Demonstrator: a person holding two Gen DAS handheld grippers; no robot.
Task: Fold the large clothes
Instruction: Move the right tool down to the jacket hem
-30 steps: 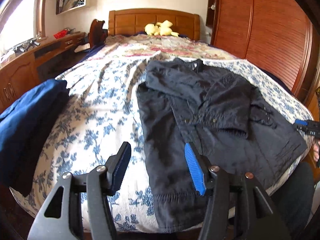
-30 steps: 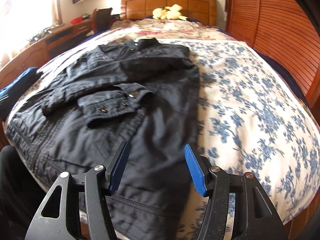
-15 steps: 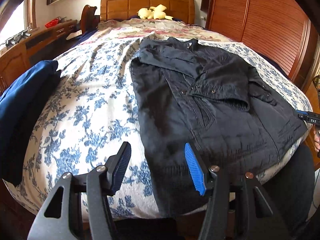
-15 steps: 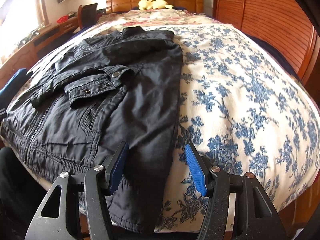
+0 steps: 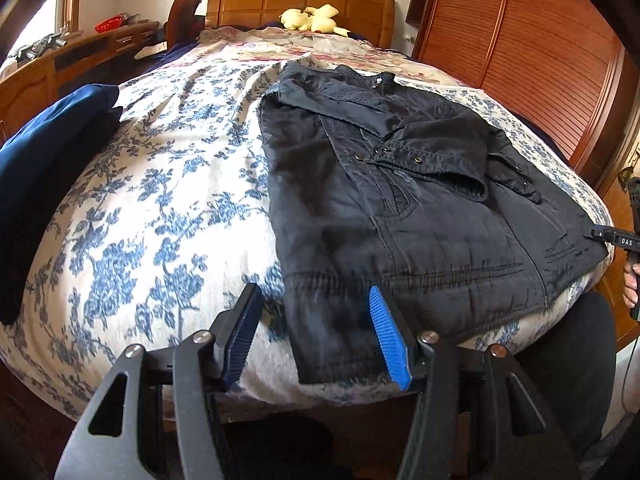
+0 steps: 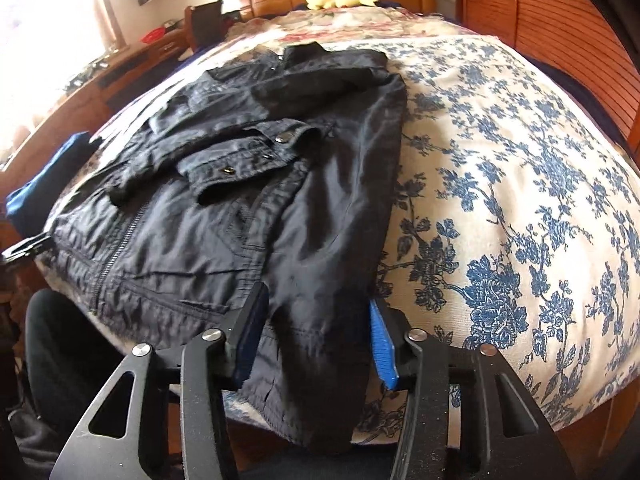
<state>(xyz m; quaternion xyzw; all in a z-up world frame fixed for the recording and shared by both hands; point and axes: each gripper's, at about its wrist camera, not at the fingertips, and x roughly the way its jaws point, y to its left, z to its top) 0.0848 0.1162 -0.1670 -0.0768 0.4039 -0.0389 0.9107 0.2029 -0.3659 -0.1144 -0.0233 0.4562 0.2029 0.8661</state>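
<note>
Both grippers have dropped closer to the black jacket (image 5: 400, 200), which lies flat on the floral bed (image 5: 160, 200), sleeves folded across its front. Left gripper (image 5: 316, 336) and right gripper (image 6: 316, 340) straddle its hem corners, jaws spread.

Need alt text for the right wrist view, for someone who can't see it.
Open right gripper straddles the near hem corner of a black jacket, sleeves folded across its front, lying on a blue-floral bedspread.
</note>
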